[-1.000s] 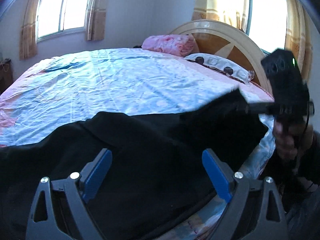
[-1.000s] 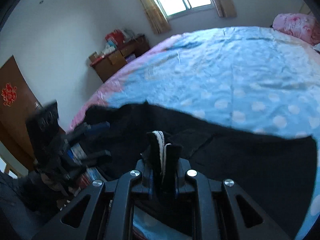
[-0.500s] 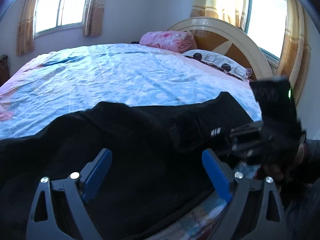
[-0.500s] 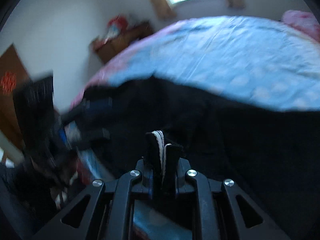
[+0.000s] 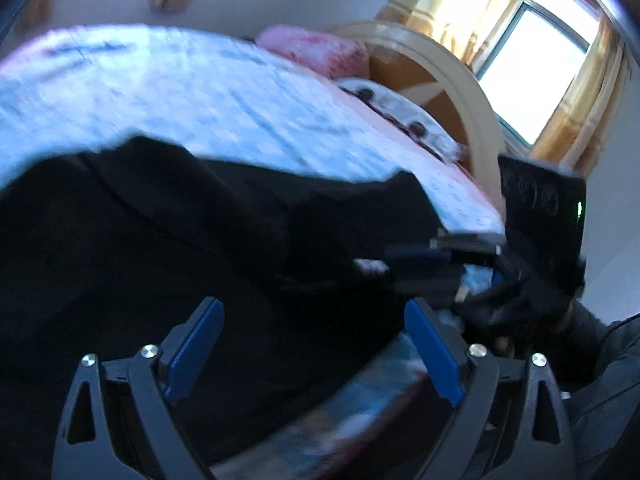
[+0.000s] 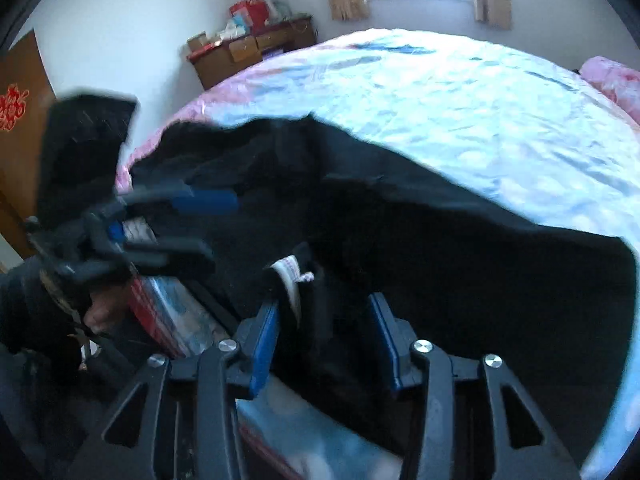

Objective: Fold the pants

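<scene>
Black pants (image 5: 168,240) lie spread along the near edge of the bed; they also fill the right wrist view (image 6: 460,248). My left gripper (image 5: 312,344) is open and empty just above the black cloth. My right gripper (image 6: 324,332) is open, with a bunched fold of the pants and its white label (image 6: 290,276) lying loose between the blue pads. Each gripper shows in the other's view: the right one (image 5: 404,268) at the pants' edge, the left one (image 6: 208,220) open over the cloth.
The bed has a light blue dotted sheet (image 6: 460,92) with a pink border. A pink pillow (image 5: 316,46) and a curved wooden headboard (image 5: 452,84) stand at the far end. A wooden cabinet (image 6: 248,50) and a brown door (image 6: 20,120) are at the left.
My right gripper has opened and let go of the pants fold with the white label. It has come down to the bed edge. Both views have swung; the left gripper stays open.
</scene>
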A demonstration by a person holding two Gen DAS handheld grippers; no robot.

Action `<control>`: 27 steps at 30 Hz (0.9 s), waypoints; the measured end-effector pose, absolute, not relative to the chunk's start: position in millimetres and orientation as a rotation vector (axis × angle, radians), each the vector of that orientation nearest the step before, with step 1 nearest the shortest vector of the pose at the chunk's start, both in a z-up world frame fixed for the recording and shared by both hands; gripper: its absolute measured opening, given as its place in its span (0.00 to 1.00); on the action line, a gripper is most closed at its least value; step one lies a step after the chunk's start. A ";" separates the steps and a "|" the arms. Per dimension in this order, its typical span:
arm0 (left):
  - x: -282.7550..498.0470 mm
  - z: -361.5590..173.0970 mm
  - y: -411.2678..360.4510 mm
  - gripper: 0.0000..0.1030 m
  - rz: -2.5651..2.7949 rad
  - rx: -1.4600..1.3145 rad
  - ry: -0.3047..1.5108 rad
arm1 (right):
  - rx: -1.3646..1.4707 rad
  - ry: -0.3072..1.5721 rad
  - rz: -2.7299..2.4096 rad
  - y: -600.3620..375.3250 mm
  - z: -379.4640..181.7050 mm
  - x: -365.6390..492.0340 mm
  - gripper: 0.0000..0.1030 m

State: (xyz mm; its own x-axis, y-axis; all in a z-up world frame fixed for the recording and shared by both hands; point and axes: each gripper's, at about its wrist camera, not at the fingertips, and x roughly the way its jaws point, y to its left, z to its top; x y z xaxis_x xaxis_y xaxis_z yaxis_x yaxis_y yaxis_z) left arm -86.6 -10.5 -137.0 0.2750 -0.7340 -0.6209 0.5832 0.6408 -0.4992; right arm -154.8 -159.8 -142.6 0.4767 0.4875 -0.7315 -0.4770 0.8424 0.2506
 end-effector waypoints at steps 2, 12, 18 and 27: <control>-89.6 -143.1 -23.5 0.91 -0.954 -0.213 0.982 | 0.075 0.891 0.550 -183.4 -136.0 -155.9 0.45; -77.2 -152.1 -46.9 0.94 -0.922 -0.224 1.068 | 0.122 0.816 0.489 -218.6 -130.9 -168.5 0.45; -54.5 -147.4 -64.6 0.85 -0.864 -0.228 1.036 | 0.118 0.813 0.491 -215.8 -137.1 -155.7 0.45; -55.9 -123.5 -70.5 0.24 -0.779 -0.094 0.769 | 0.175 0.773 0.455 -236.0 -132.6 -154.6 0.45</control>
State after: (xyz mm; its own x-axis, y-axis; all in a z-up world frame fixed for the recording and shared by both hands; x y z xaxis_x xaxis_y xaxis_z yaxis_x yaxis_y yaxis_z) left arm -55.9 -70.5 -123.5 0.4584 -0.6644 -0.5902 0.5989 0.7216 -0.3472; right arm -154.6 -236.1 -132.6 0.6251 0.4574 -0.6324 -0.3314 0.8892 0.3156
